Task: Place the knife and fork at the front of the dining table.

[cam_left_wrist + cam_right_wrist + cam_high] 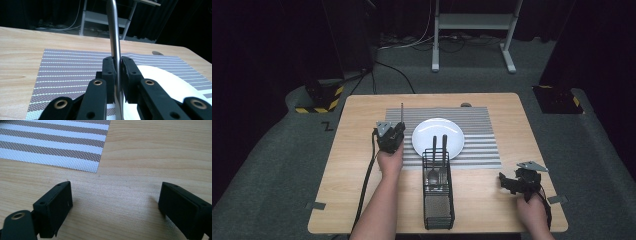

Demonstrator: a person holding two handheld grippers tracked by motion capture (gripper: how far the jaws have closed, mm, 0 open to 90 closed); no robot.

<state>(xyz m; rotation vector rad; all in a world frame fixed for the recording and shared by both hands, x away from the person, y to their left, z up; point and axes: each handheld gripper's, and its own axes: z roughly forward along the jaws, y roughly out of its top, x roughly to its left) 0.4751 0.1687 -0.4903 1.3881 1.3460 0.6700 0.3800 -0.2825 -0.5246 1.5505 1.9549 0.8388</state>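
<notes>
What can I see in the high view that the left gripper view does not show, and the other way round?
High view alone: the black wire caddy with utensils, the right gripper resting open on the table, both forearms.
Left gripper view alone: the jaws closed tight on the metal utensil handle, seen close.
Both: the striped placemat, the white plate, the left gripper.

One white plate [438,137], one striped placemat [477,127], one black wire caddy [438,200] at lower centre holding two utensils [438,160], one metal utensil [402,112] left of the plate, and two grippers, left [396,129], right [503,181]
</notes>
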